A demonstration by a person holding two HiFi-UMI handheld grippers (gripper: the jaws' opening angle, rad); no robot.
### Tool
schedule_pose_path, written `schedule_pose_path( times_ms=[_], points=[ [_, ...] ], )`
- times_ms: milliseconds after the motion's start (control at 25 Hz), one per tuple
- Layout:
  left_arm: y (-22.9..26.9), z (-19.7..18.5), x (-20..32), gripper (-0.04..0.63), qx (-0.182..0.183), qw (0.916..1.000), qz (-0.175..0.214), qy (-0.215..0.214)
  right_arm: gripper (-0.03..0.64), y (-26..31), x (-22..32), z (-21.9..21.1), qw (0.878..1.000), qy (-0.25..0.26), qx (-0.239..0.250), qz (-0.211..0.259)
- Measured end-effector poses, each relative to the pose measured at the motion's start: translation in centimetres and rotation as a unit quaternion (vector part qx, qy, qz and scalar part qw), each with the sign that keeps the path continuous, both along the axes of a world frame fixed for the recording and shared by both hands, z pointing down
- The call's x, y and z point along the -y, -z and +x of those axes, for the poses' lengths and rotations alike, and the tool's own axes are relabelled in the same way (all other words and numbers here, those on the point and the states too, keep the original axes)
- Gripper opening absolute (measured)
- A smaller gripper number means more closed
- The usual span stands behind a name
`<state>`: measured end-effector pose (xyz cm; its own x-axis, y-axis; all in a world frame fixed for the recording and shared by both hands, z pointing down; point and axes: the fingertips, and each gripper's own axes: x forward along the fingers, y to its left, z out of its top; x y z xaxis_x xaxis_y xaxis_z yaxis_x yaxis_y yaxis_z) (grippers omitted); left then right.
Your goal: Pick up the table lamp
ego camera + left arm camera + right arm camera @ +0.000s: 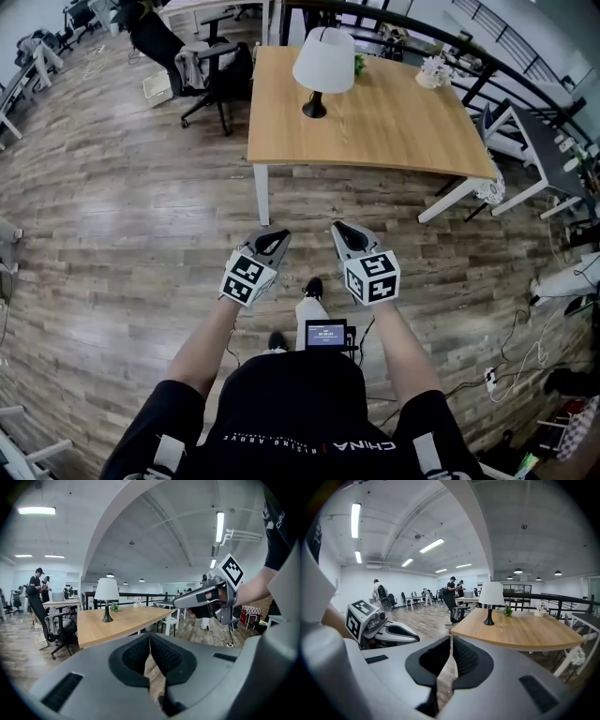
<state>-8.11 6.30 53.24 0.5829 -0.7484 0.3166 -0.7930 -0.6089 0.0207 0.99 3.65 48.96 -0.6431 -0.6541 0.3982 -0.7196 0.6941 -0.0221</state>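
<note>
The table lamp (322, 67), with a white shade and a dark base, stands upright on the wooden table (403, 127), toward its far side and just beside a small green plant (359, 64). The person stands on the wood floor, well apart from the table, and holds both grippers forward. The left gripper (271, 243) has its jaws pressed together with nothing between them. The right gripper (348, 234) is the same, closed and empty. Both point toward the table.

The step in hand seems to be the approach, and no grasp has begun. The next move probably calls for walking up to the table's near edge, opening the jaws, and reaching over the tabletop to the thin stem under the shade, since the shade looks too wide to hold.
</note>
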Motion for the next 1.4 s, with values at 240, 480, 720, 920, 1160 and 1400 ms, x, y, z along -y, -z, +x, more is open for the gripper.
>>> schedule_pose_path(
  times_ms=[240, 480, 720, 920, 1160, 1400],
  points=[
    [-0.6, -1.4, 4.8, 0.02, 0.01, 0.9997, 0.0, 0.023, 0.038, -0.9, 5.2, -1.5, 1.0, 0.02, 0.005, 0.002],
    [-1.2, -1.7, 12.1, 0.02, 0.033, 0.9989, -0.005, 0.032, 0.038, -1.5, 13.2, -1.8, 1.0, 0.022, 0.014, 0.001],
    [-0.1, -0.7, 21.7, 0.02, 0.037, 0.9985, -0.006, 0.04, 0.038, -1.0, 23.0, -0.7, 1.0, 0.018, 0.025, -0.005],
    [0.3, 0.6, 28.5, 0.02, 0.039, 0.9981, -0.007, 0.046, 0.038, -0.9, 29.7, 0.0, 0.999, 0.032, 0.03, -0.004],
    [0.9, 2.1, 34.7, 0.019, 0.042, 0.9976, -0.013, 0.053, 0.038, -0.9, 36.0, 1.1, 0.998, 0.045, 0.038, -0.011],
    [0.5, 0.4, 36.9, 0.02, 0.036, 0.9979, -0.018, 0.05, 0.038, -1.3, 38.2, -0.9, 0.998, 0.04, 0.044, -0.018]
  ],
)
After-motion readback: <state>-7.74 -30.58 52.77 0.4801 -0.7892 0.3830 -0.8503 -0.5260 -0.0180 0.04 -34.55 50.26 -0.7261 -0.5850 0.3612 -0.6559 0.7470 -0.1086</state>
